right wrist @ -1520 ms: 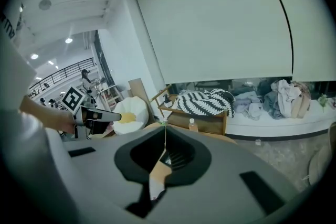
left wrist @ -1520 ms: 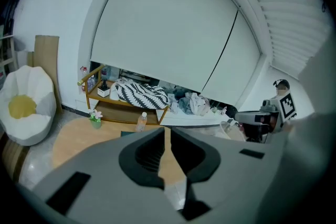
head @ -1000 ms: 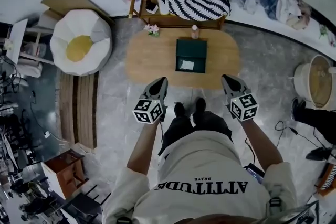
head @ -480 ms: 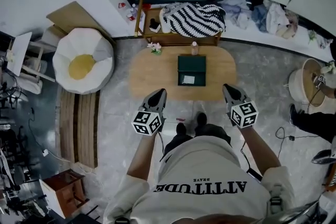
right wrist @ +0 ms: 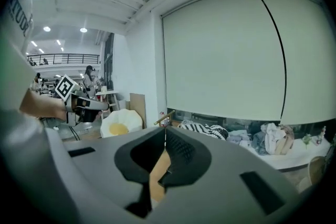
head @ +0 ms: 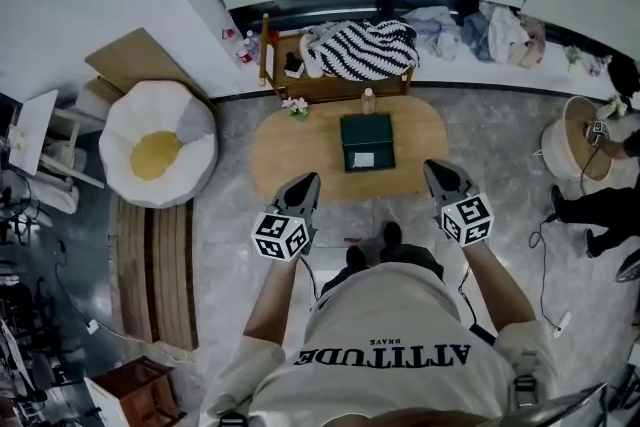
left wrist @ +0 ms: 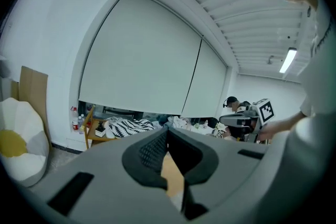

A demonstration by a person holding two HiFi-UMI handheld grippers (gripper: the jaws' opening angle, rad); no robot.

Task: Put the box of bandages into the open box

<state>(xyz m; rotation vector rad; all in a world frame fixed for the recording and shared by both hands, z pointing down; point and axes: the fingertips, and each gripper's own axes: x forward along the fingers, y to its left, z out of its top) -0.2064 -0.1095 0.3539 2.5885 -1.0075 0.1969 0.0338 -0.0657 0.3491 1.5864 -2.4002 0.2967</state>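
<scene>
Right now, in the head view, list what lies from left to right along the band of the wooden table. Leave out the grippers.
Egg-shaped cushion → small flowers → dark green box → round pale tub.

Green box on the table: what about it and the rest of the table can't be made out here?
Head view: the green box is too small to tell open from shut; the pale patch on it could be a label or a separate item.
Left gripper view: the left gripper itself hides the table but for a wood sliver.
Right gripper view: the right gripper does likewise.
</scene>
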